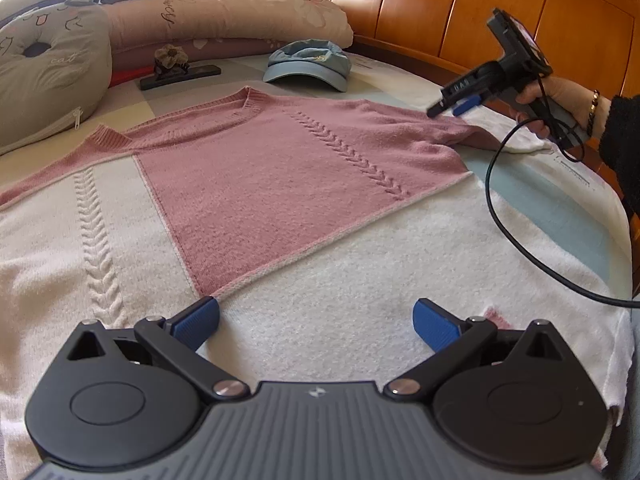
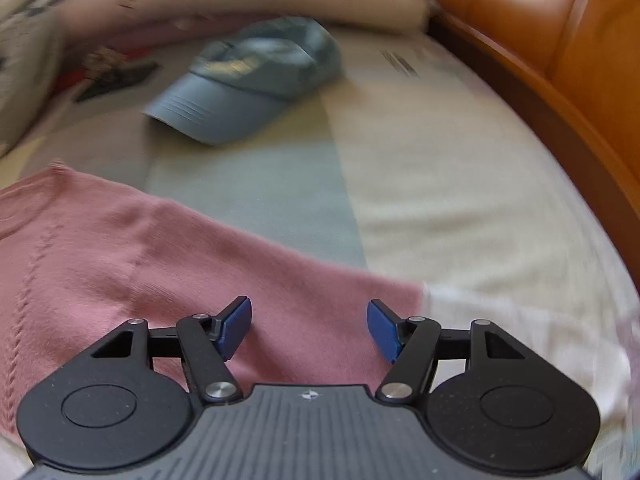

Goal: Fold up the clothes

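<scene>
A pink and white knit sweater lies spread flat on the bed, neckline toward the pillows. My left gripper hovers open over its white lower part, nothing between the blue pads. A hand holds my right gripper at the far right, its tips just above the pink sleeve that ends in a white cuff. In the blurred right wrist view, the right gripper stands open over that pink sleeve, pads apart and not pressing on the knit.
A blue cap lies beyond the sweater's neckline. Pillows and a grey cushion line the back. A black flat object with a fabric flower sits near them. A wooden headboard runs along the right. A black cable trails over the bed.
</scene>
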The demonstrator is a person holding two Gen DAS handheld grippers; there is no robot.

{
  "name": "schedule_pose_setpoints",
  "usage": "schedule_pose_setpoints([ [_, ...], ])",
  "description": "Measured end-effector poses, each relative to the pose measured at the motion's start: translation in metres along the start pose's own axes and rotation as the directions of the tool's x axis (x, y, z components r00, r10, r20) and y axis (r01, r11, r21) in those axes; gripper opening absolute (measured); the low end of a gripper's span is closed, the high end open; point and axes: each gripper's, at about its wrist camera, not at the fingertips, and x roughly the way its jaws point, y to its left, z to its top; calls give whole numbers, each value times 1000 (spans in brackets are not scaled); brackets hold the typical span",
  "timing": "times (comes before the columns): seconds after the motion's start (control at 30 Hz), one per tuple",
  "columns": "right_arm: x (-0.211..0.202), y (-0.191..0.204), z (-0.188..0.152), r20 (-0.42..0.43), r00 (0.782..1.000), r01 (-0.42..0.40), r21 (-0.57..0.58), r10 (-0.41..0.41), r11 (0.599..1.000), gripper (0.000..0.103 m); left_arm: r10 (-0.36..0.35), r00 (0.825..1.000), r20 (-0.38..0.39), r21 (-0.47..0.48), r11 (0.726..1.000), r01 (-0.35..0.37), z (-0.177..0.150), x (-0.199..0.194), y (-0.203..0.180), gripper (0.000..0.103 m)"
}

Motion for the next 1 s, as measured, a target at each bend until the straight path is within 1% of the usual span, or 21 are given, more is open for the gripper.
schedule_pose_setpoints([
  [0.1,1,3,7,39,995,-90,-40,91,995,69,3,1000,2,10,1000,-3,0,1,0,102],
  [0.17,8,4,11,43,990,-133,-63,136,989,69,1,1000,4,14,1000,-1,0,1,1,102],
  [0.23,20,4,9,10,990,-138,-69,139,988,69,4,1000,5,19,1000,-4,0,2,0,102],
  [0.27,27,4,7,-10,991,-137,-69,136,988,71,6,1000,5,21,1000,-6,0,2,0,102],
  [0.3,30,2,4,-4,989,-148,-65,148,987,81,7,1000,6,23,1000,-7,-1,3,0,102],
  [0.33,30,-1,0,20,985,-170,-58,172,984,87,8,1000,7,24,1000,-8,-1,3,0,102],
  [0.37,31,-1,-4,31,982,-184,-61,187,981,97,9,1000,8,26,1000,-9,-1,3,0,102],
  [0.4,32,0,-7,31,980,-193,-73,195,979,103,7,1000,10,26,1000,-7,-1,3,0,102],
  [0.47,32,6,-11,25,986,-161,-127,166,979,103,2,1000,12,24,1000,-3,-1,3,2,102],
  [0.5,30,5,-11,25,989,-138,-129,143,982,103,1,1000,13,23,1000,-1,-1,3,2,102],
  [0.57,27,-3,-9,31,995,-90,-87,93,992,101,-1,1000,15,23,1000,0,-1,3,3,102],
  [0.6,24,-9,-9,40,998,-55,-44,56,998,99,1,1000,16,25,1000,-1,-1,3,3,102],
  [0.63,17,-16,-11,60,998,-35,28,34,999,96,4,1000,17,27,1000,-4,-1,4,3,102],
  [0.67,9,-22,-14,86,996,-37,111,28,993,96,7,1000,18,29,1000,-8,-1,5,2,102],
  [0.7,-2,-26,-20,126,991,-69,175,47,982,96,12,1000,17,33,999,-12,-1,5,1,102],
  [0.73,-14,-25,-28,174,980,-129,209,93,969,96,15,1000,17,34,999,-16,0,6,1,102],
  [0.77,-26,-22,-36,219,965,-193,229,143,954,97,17,1000,17,32,999,-17,0,6,1,102],
  [0.8,-36,-15,-44,244,953,-238,232,181,943,100,17,1000,17,30,999,-18,1,6,1,102],
  [0.93,-67,18,-75,271,918,-344,186,289,920,102,15,1000,23,22,1000,-15,0,6,1,102],
  [1.0,-75,34,-90,282,896,-395,158,343,905,102,37,999,-10,16,999,-37,6,5,2,102],
])
